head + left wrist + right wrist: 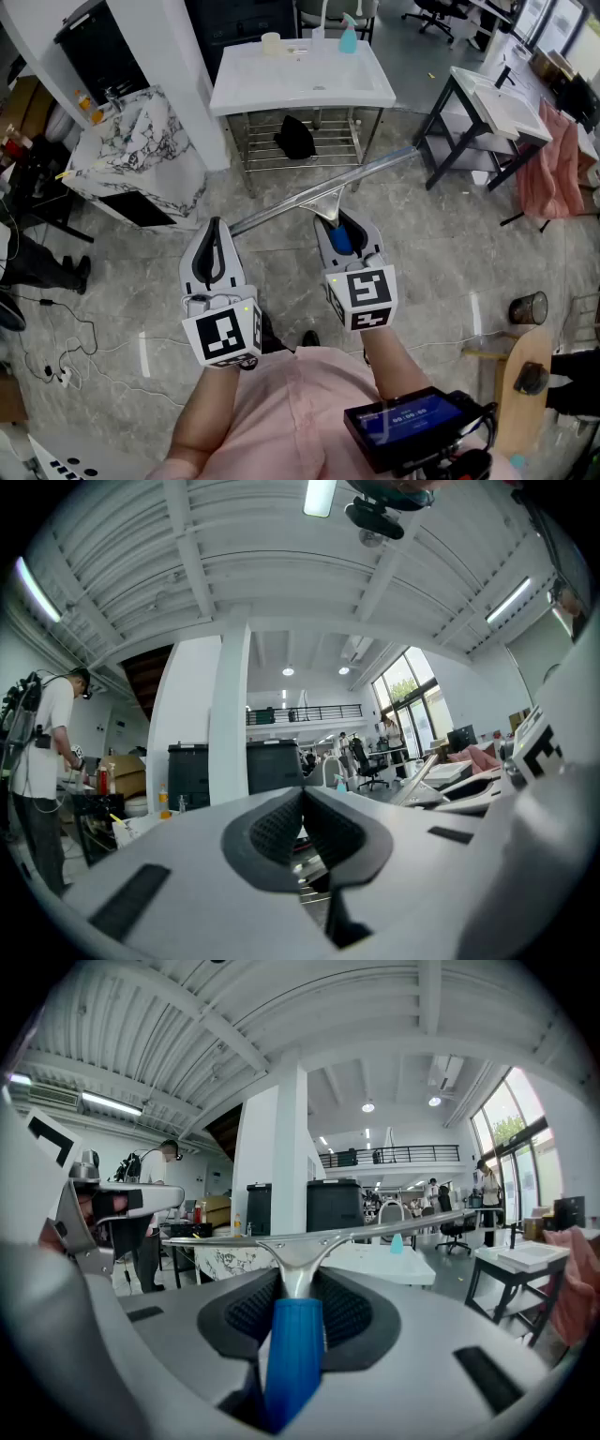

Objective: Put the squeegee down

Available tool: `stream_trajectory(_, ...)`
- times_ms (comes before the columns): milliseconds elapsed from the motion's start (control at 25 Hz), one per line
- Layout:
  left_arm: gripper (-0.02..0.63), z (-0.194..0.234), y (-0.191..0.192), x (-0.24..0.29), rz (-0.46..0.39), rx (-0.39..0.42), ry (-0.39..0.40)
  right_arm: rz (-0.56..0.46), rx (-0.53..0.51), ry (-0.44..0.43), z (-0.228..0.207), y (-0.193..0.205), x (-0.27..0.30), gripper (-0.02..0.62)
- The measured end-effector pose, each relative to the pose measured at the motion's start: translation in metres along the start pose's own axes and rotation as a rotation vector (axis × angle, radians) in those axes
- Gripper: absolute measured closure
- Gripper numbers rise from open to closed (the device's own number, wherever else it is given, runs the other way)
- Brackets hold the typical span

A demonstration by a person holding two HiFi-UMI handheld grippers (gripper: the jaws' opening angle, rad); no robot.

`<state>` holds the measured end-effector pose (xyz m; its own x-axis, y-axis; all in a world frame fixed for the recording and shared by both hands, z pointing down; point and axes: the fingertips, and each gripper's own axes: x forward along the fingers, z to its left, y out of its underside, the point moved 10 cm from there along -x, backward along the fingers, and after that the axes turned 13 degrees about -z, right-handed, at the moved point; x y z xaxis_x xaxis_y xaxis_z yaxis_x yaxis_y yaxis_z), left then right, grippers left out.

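Head view: the right gripper is clamped on the squeegee, whose metal blade slants from 8 o'clock up to 2 o'clock, above the floor. The left gripper, at its 9 o'clock, has its jaws together.

Left gripper view: the pads meet with nothing between them.

Right gripper view: the blue handle sits pinched between the pads, blade crosswise ahead.

The squeegee is being carried and is not yet set down. The next move probably calls for reaching the white table at 12 o'clock, lowering the squeegee flat and releasing it.

Of the squeegee, the handle's lower end hides between the jaws of the right gripper. At nine o'clock, the head view's edge cuts off a person.
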<state>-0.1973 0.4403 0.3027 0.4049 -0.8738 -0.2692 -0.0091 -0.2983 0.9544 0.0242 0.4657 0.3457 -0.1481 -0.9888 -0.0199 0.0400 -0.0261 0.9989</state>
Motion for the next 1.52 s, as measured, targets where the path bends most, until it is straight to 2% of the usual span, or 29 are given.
stream_trajectory(440,0.597,-0.005,0.008,0.013,0.018,0.003,-0.011,-0.012,0.019,0.013,-0.017,0.001,0.007,0.479)
stream_trajectory(760,0.597,0.020,0.028,0.045,0.024,0.000,-0.042,-0.001,0.030,0.040,-0.037,0.005,0.056,0.479)
stream_trajectory(1200,0.597,0.094,0.103,0.173,0.079,-0.037,-0.030,0.128,0.036,0.026,-0.039,0.042,0.205,0.479)
stream_trajectory(1520,0.597,0.145,0.124,0.270,0.050,-0.046,0.017,0.121,0.035,0.048,-0.038,0.034,0.307,0.479)
